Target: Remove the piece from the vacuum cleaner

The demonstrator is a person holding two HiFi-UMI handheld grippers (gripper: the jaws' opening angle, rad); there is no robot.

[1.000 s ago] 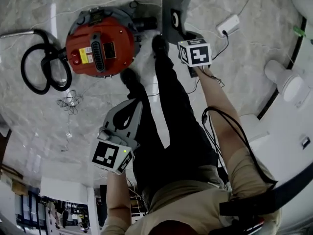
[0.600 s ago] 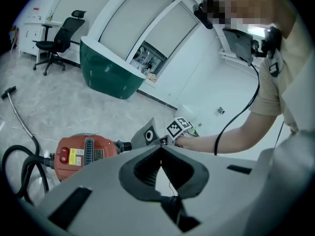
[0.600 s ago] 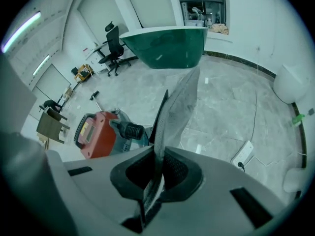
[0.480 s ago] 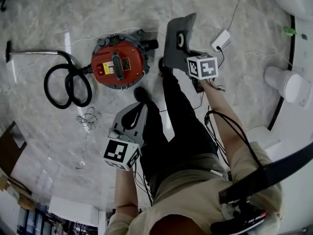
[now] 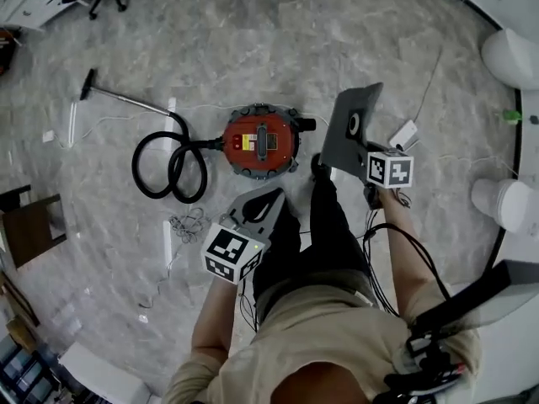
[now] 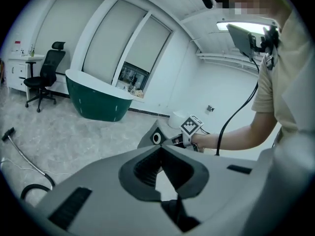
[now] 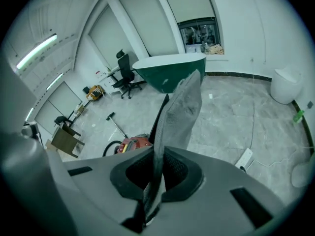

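Observation:
The red round vacuum cleaner [image 5: 261, 141] stands on the marble floor, with its black hose [image 5: 168, 171] coiled to its left and the wand [image 5: 126, 99] lying beyond. My right gripper [image 5: 364, 154] is shut on a flat grey piece [image 5: 349, 124] with a round hole, held in the air to the right of the vacuum. In the right gripper view the piece [image 7: 181, 107] stands edge-on between the pads, and the vacuum [image 7: 133, 144] lies far below. My left gripper [image 5: 271, 196] is shut and holds nothing; its tips [image 6: 158, 149] meet.
A white power strip [image 5: 404, 133] and its cable lie on the floor by my right arm. White fixtures [image 5: 505, 204] line the right wall. A green tub [image 6: 96, 102] and an office chair [image 6: 44, 77] stand further off. A loose wire tangle [image 5: 187, 225] lies left of my legs.
Both grippers and the head camera have risen, so the vacuum looks smaller and farther below. The right gripper has carried the grey piece up with it.

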